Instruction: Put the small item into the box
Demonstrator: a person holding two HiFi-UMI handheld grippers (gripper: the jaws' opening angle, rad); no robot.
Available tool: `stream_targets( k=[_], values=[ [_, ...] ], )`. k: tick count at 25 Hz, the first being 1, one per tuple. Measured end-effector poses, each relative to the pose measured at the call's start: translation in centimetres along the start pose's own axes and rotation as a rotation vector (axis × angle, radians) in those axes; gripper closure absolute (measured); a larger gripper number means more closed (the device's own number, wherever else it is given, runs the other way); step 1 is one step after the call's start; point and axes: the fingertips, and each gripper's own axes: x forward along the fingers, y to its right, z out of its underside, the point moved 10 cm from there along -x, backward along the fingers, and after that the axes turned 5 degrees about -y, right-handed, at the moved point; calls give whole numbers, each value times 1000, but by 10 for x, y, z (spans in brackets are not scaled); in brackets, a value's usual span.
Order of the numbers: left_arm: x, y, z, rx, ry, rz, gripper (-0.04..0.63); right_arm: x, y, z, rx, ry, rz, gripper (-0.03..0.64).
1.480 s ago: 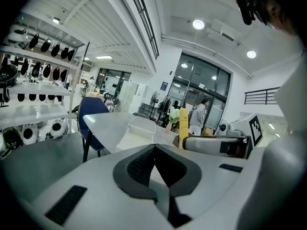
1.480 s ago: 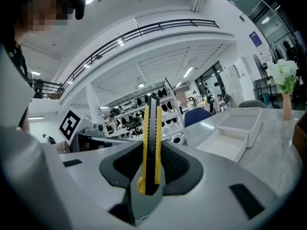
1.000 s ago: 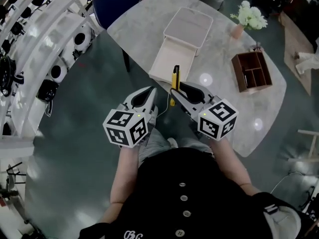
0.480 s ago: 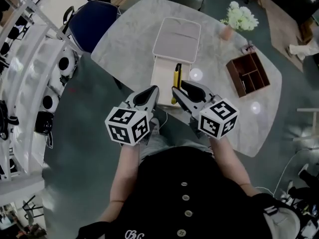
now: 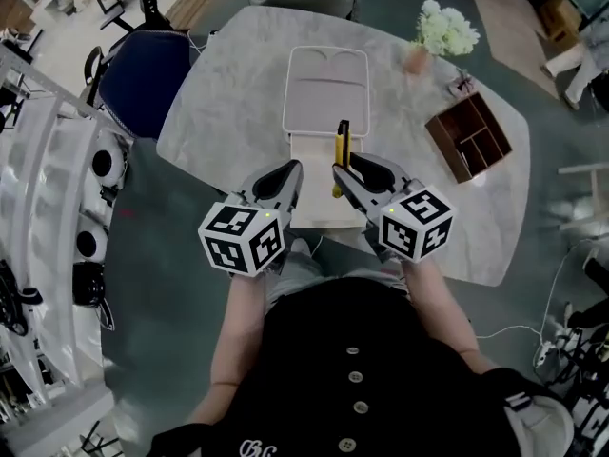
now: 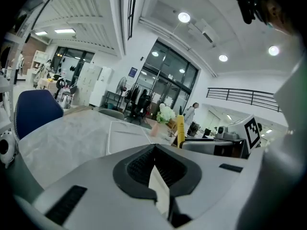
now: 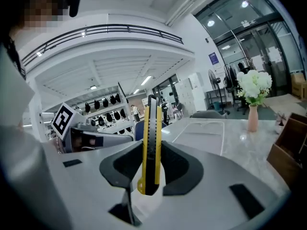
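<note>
Yellow and black, the utility knife (image 7: 150, 143) stands upright, pinched between the pads of the right hand-held gripper (image 5: 341, 174) and seen from the head view over the right edge of the open box (image 5: 309, 198). The left hand-held gripper (image 5: 291, 173) is closed and empty. Held only near its lower end, the knife could pivot or slip when tipped, and a release this close to the rim would probably drop it onto the desk (image 5: 228, 93).

A pink vase of white flowers (image 5: 436, 34) is standing on the pale marbled oval table (image 5: 228, 93), a brown wooden divided tray (image 5: 473, 138) is lying near it, and a dark blue chair (image 5: 143, 79) is sitting alongside.
</note>
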Motion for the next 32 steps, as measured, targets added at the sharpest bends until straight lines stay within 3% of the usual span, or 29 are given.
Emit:
stream_targets(
  k=[12, 20, 32],
  values=[
    [24, -52, -10, 3, -70, 100, 578, 40, 7, 6, 44, -97, 119, 499],
    [36, -70, -1, -38, -129, 157, 578, 54, 9, 13, 73, -161, 206, 499],
    [45, -88, 26, -71, -154, 134, 578, 76, 16, 36, 84, -328, 246, 499]
  ],
)
